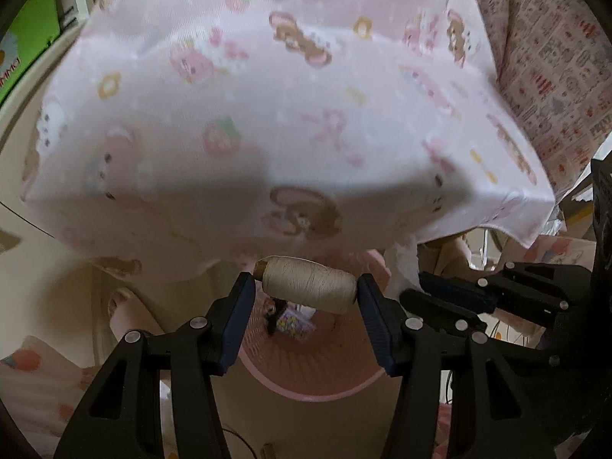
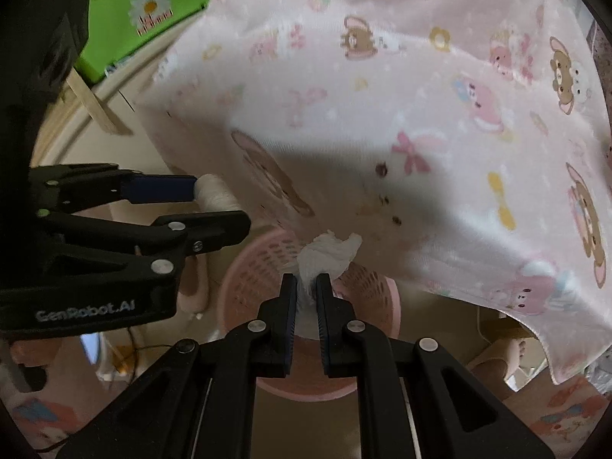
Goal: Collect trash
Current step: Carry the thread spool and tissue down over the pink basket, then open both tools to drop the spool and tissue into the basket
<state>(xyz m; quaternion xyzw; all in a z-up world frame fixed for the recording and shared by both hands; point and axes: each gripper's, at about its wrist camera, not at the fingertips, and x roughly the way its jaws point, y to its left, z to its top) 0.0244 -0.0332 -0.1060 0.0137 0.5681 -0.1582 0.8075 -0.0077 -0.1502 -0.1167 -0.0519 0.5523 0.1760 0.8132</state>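
Cream thread spool (image 1: 309,284), crumpled tissue (image 2: 329,254)

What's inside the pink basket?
Looking into the round pink plastic basket, a small colourful patterned wrapper and something dark lie at the bottom. The cream thread spool held in the left gripper hides part of the bottom.

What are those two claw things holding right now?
Left gripper: closed on a spool of cream thread, over the pink basket.
Right gripper: closed on a crumpled white tissue.
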